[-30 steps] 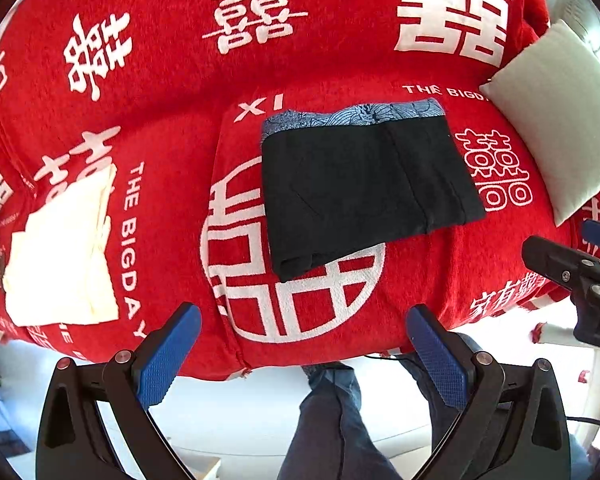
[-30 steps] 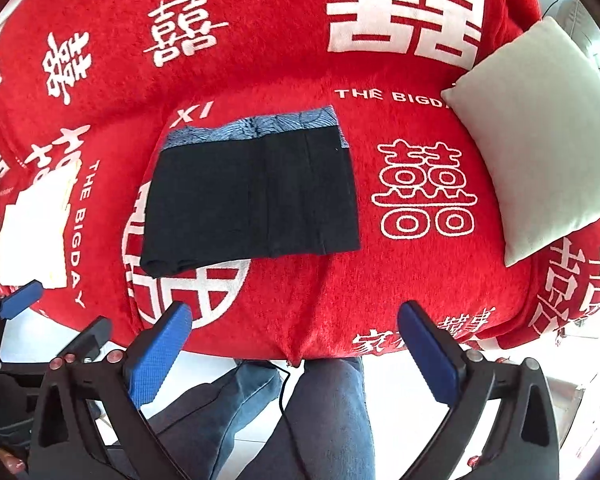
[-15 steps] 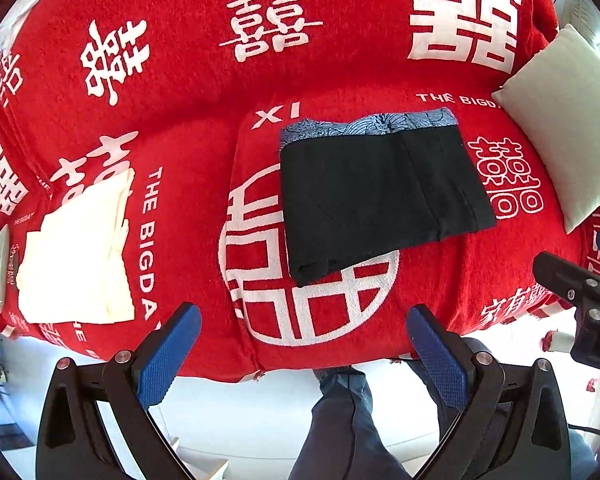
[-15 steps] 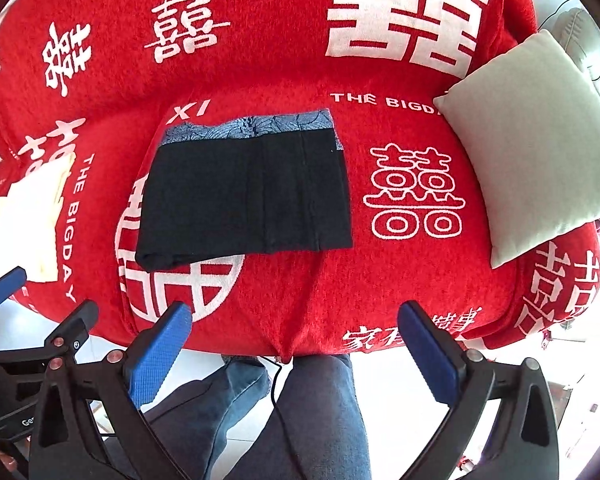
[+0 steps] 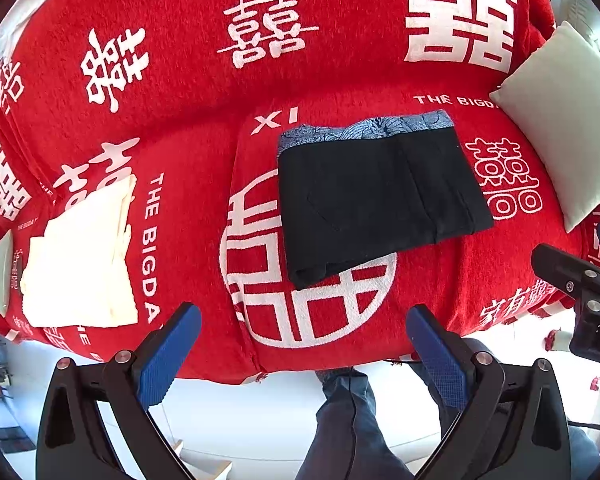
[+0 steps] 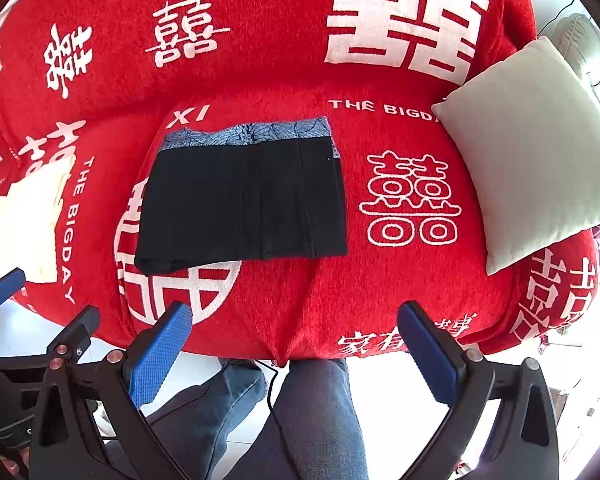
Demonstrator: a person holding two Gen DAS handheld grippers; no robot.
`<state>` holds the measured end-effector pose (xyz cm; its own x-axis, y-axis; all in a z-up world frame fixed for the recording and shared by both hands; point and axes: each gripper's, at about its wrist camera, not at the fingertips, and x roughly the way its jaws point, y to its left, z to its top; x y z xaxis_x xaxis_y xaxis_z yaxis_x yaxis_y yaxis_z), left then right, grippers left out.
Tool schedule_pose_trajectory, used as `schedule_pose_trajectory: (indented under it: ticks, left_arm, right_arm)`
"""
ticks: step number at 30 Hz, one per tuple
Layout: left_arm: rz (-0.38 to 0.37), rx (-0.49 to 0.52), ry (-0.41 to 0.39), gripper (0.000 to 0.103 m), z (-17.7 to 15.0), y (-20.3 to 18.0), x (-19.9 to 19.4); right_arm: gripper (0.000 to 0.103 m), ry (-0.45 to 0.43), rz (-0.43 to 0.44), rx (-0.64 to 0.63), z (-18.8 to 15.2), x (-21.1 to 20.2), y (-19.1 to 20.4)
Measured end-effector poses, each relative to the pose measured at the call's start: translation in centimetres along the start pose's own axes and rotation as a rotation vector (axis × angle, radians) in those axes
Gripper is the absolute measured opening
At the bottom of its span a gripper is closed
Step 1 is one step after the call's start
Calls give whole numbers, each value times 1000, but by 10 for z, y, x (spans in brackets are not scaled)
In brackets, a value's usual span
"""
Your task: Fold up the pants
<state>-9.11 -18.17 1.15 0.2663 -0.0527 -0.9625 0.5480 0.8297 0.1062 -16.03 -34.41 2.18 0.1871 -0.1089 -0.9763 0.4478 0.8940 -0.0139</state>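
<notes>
Black pants [image 5: 376,200] lie folded into a flat rectangle on the red sofa seat, with a blue patterned band [image 5: 364,130] along the far edge. They also show in the right wrist view [image 6: 244,204]. My left gripper [image 5: 300,344] is open and empty, held off the sofa's front edge, short of the pants. My right gripper [image 6: 296,344] is open and empty, also in front of the sofa, to the pants' near right. The right gripper's body shows at the right of the left wrist view [image 5: 580,284].
The sofa wears a red cover with white characters [image 5: 260,32]. A folded cream cloth [image 5: 80,256] lies on the seat at the left. A pale green cushion [image 6: 532,152] leans at the right. The person's jeans-clad legs [image 6: 300,412] are below the grippers.
Both grippers have drifted slightly, so the pants sit a little further right and lower in the left view. The pants have not moved on the sofa. Both grippers stay open.
</notes>
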Motion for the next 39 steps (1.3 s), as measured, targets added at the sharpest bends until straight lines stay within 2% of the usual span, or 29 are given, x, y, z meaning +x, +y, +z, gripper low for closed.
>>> schedule_pose_trajectory:
  ticks: [30,39]
  left_arm:
    - [-36,-12,18,103,6,-8,0]
    - [-48,-60,37,103,8,-8,5]
  right_arm:
    - [103,6,-4,-28,3,-1,4]
    - [103,17,2,-22,5,6,2]
